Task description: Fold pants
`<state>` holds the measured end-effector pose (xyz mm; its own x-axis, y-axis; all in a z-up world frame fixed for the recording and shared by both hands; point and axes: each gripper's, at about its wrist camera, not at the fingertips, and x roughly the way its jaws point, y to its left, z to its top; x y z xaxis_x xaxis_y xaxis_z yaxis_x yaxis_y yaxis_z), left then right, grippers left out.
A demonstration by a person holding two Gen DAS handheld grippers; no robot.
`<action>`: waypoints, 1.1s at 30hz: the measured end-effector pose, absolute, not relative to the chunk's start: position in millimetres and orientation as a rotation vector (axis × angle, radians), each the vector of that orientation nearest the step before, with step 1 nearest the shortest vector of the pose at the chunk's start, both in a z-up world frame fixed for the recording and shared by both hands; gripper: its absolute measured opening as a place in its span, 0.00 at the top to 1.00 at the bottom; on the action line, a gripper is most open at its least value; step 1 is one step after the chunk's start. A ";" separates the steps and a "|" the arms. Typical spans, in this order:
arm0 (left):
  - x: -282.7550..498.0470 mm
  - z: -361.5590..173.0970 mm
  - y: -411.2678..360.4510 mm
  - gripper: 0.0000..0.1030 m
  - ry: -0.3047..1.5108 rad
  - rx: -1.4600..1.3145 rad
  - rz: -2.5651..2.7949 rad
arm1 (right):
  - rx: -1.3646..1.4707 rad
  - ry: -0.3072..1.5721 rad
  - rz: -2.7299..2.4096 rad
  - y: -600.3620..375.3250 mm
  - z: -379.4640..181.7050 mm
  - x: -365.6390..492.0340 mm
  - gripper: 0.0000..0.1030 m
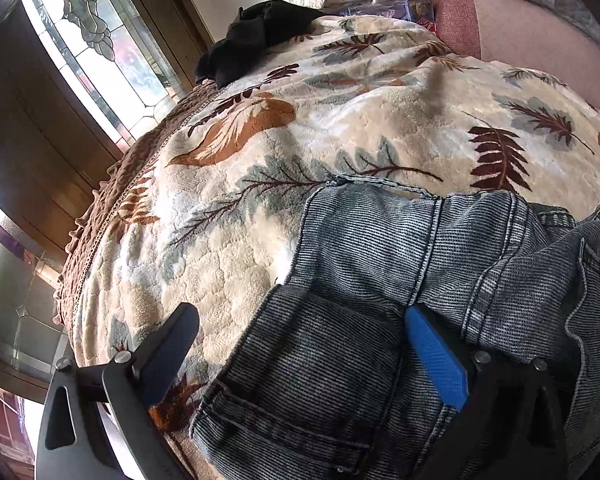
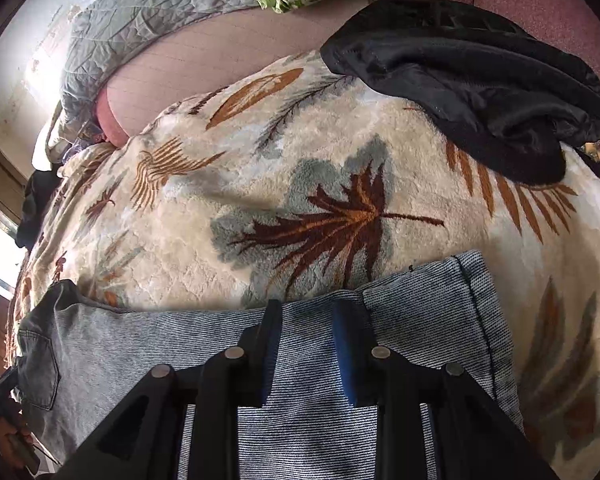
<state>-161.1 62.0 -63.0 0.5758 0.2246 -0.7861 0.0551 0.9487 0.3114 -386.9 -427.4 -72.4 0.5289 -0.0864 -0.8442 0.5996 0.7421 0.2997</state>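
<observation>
On leaf-print blanket (image 1: pixel 260 168), jeans (image 1: pixel 380 248) lie beneath both spread grippers

A pair of pants (image 1: pixel 380 280) in faded blue-grey denim with a fine ribbed weave is seen lying on a fleecy cream blanket (image 1: pixel 260 120) printed with leaves. In the left wrist view the waist end is shown, with a back pocket, doubled seam stitching and a rumpled fold at the right. In the right wrist view the pants (image 2: pixel 320 400) are laid across the frame, a pocket at the left and a hemmed edge at the right, the cloth mostly flat
</observation>
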 end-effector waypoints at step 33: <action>-335.8 -41.1 -75.7 0.00 0.862 0.467 -0.333 | 1.044 0.836 -0.416 -445.1 -78.9 -558.1 0.50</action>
